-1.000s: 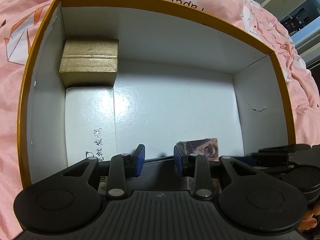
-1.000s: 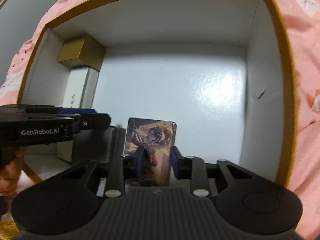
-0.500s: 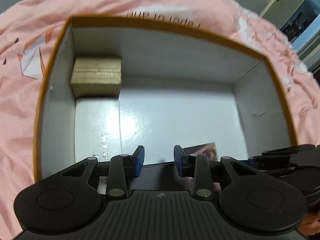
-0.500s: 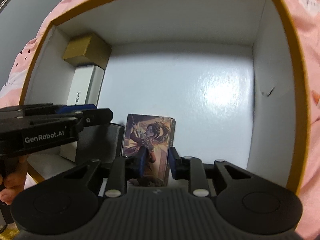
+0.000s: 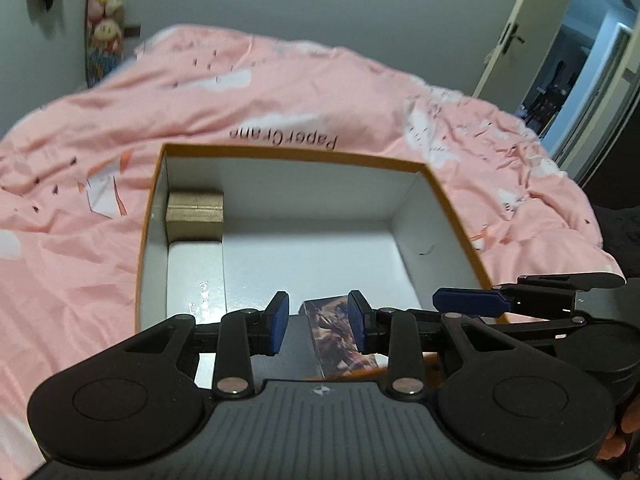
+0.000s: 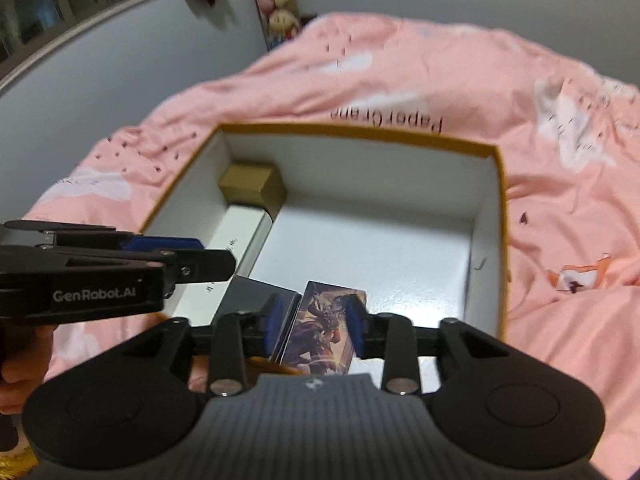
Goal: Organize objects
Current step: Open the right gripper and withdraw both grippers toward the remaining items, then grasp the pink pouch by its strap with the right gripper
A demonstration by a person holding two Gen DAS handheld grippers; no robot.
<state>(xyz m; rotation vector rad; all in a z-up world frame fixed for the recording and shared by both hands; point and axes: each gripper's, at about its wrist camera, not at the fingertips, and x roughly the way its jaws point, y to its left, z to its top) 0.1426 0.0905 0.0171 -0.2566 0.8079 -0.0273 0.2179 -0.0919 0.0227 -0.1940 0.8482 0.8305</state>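
- In the open box (image 5: 452, 216) on the pink bed cover (image 5: 80, 240) I count four items: gold box (image 5: 195, 216) in the far left corner, white box (image 5: 196, 272) just in front of it, dark box (image 6: 256, 296) and illustrated card box (image 6: 324, 328) at the near wall.
- Right claw (image 6: 314, 322): jaws opening, pads astride the card box; it looks released.
- Left claw (image 5: 319, 322): part open, gripping nothing.
- I judge placement of these four done; no loose objects are in view, so what is left I cannot tell.
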